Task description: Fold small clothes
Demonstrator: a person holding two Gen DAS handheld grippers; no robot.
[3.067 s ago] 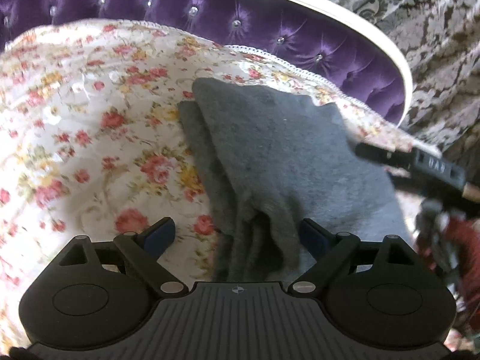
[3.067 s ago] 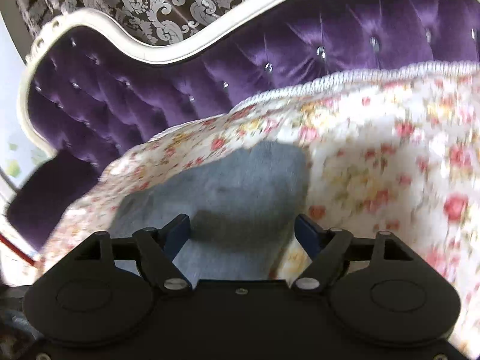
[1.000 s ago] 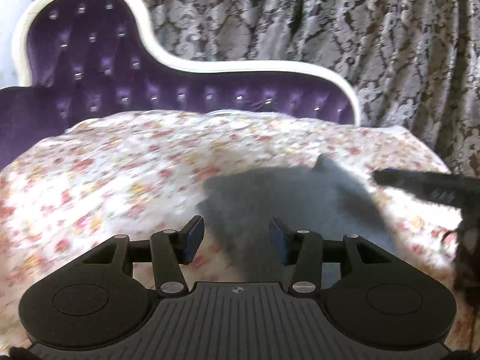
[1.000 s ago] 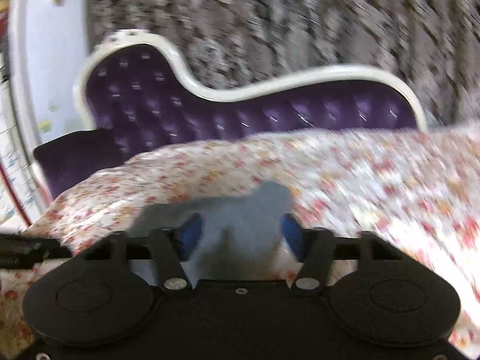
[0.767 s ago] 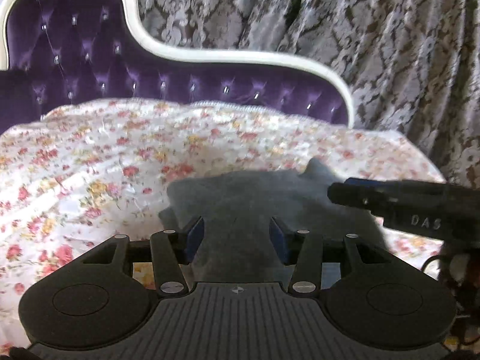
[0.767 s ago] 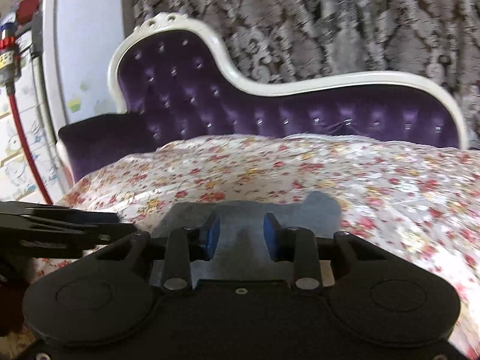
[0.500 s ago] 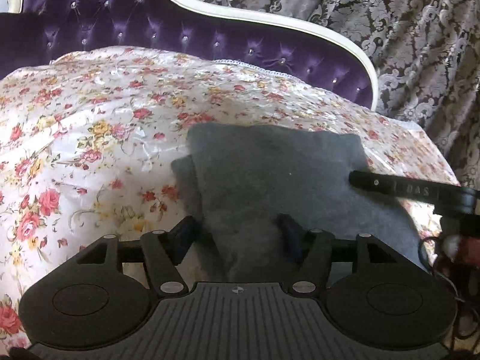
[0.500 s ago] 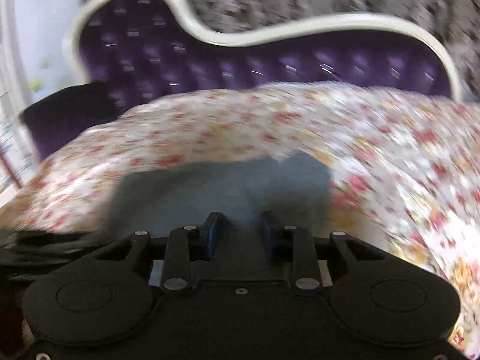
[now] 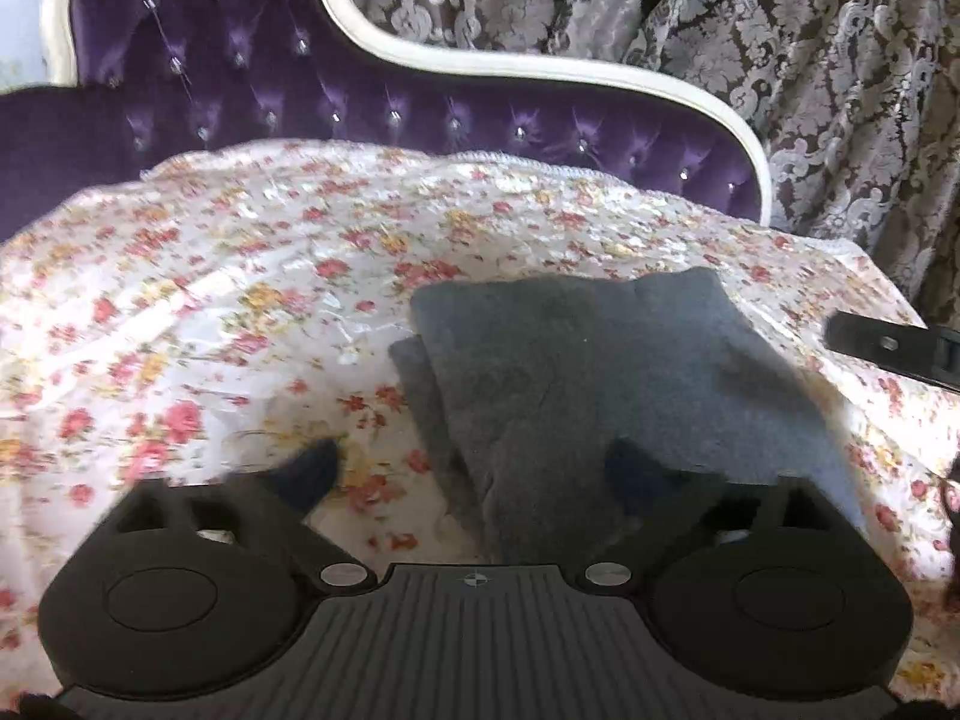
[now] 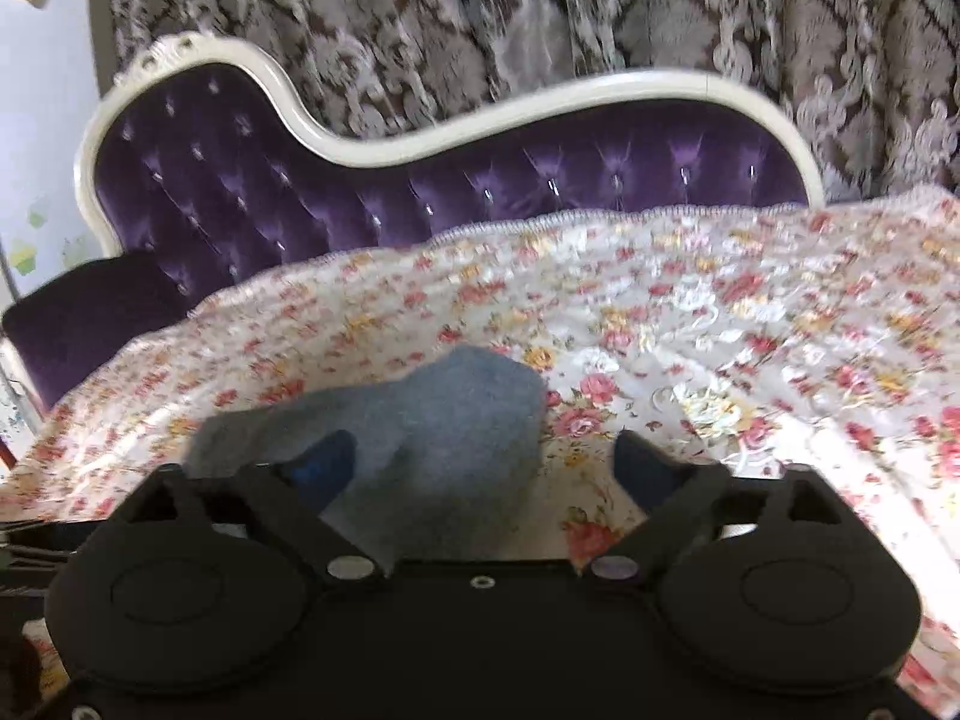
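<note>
Both grippers just let go: left gripper [image 9: 468, 471] and right gripper [image 10: 483, 456] fingers were pinched in half a second ago, now spread wide, holding nothing. Grey garment [image 9: 600, 372] lies folded on the floral cover [image 9: 210, 312], purple sofa [image 9: 420, 114] behind. Looks like this fold's done.

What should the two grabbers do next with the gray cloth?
Probably lift away. The gray cloth lies folded in layers on the flowery cover, and both the left gripper and right gripper are open, holding nothing.
</note>
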